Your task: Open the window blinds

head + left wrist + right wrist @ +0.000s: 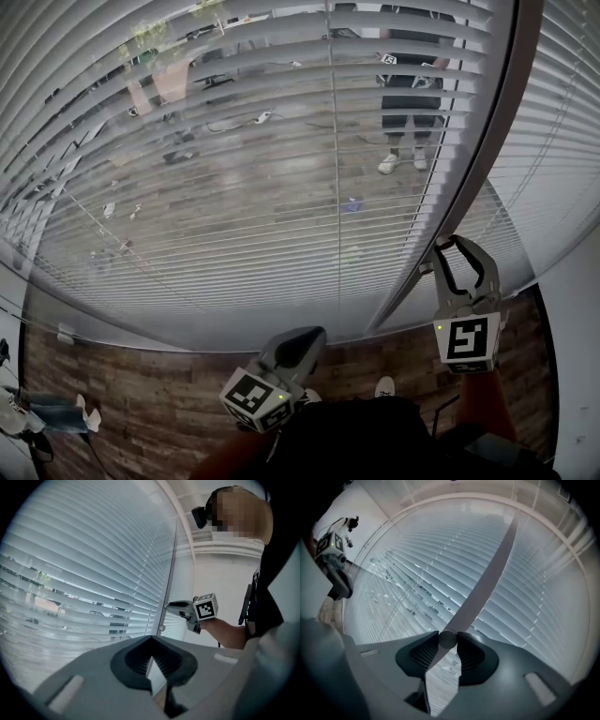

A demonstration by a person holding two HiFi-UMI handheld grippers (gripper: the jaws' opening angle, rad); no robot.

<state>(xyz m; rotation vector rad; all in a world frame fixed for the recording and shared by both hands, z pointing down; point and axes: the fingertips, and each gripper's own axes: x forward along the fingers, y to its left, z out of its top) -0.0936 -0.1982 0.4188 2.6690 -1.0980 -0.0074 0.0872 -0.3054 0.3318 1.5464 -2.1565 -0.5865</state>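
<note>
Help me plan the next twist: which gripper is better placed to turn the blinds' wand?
Right. The right gripper clamps the wand at its lower end, beside the blinds. The left gripper is held low, shut and empty, away from the wand.

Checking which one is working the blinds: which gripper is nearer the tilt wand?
Right. The right gripper clamps the tilt wand between its jaws. The left gripper sits lower, off to the wand's left, apart from it and holding nothing.

Wood-plank floor; one white shoe on it
</note>
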